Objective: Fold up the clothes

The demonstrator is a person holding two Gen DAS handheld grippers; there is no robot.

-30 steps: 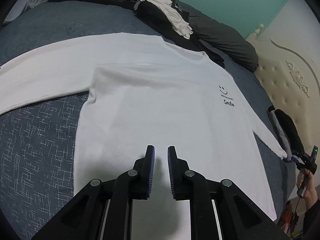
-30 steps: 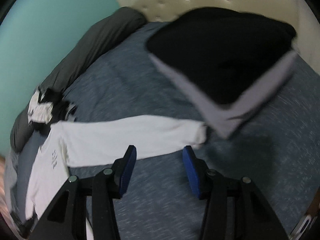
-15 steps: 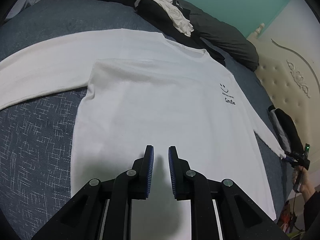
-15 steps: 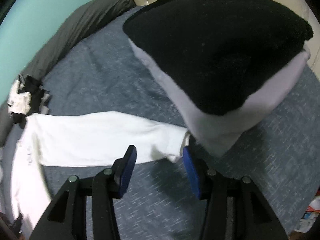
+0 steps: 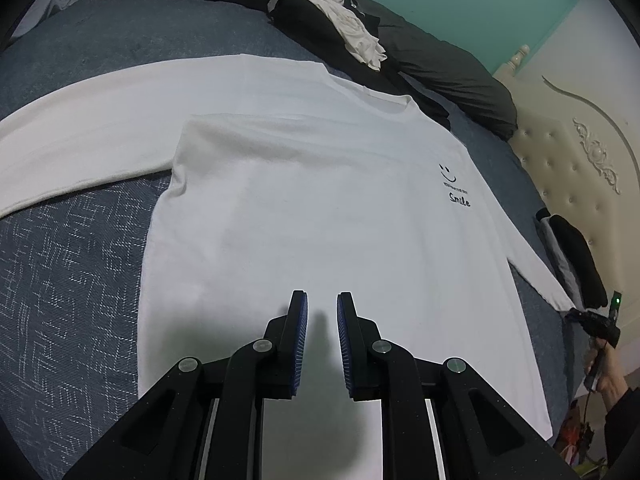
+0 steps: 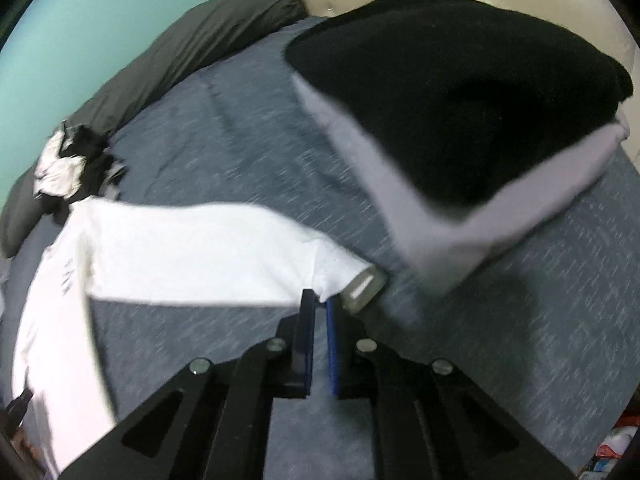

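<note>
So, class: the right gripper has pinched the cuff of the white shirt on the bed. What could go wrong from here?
1. The right gripper holds only the cuff's edge; it may slip free when lifted.
2. The folded stack lies close by; a swinging sleeve could brush it.
3. The left gripper hovers over the white shirt, holding nothing; the body may drag.

shirt (image 5: 312,208) flat on bed (image 5: 72,280), pile (image 5: 328,16) behind
</note>
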